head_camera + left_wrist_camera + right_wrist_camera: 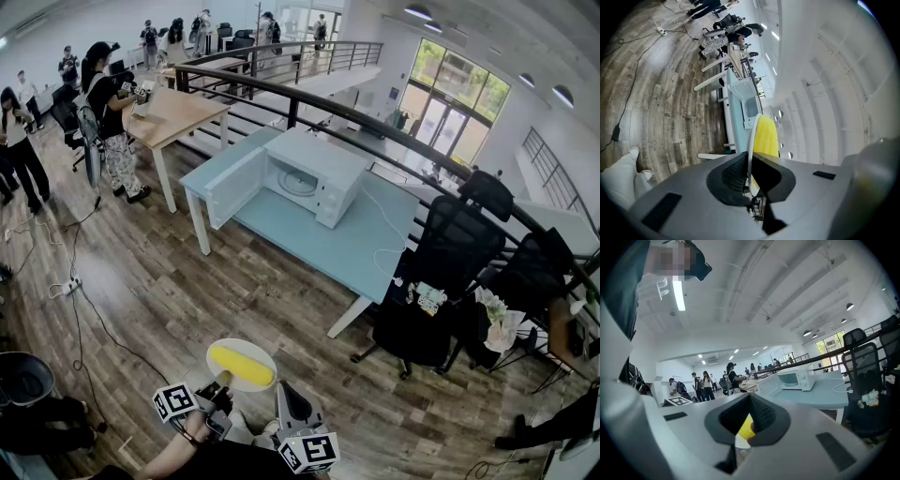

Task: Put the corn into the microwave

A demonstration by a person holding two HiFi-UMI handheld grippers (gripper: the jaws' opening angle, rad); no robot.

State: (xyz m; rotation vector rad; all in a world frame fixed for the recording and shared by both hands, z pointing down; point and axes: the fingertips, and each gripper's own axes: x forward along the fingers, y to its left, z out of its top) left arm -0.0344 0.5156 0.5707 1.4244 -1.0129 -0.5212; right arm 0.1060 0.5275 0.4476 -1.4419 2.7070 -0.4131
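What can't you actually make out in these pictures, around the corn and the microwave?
- Head view: the microwave stands far off; its controls are too small to read.
- Left gripper view: the body of the left claw hides the near end of the corn and of the plate.
- Right gripper view: only a sliver of corn shows past the right claw.

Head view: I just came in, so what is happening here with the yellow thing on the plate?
A person is carrying a corn cob on a white plate. The left claw is clamped on the plate's near rim. The right claw is beside the plate with its jaws together, and it seems to grip nothing. Ahead, the microwave stands on a pale blue table with its door open. The corn is not yet inside.
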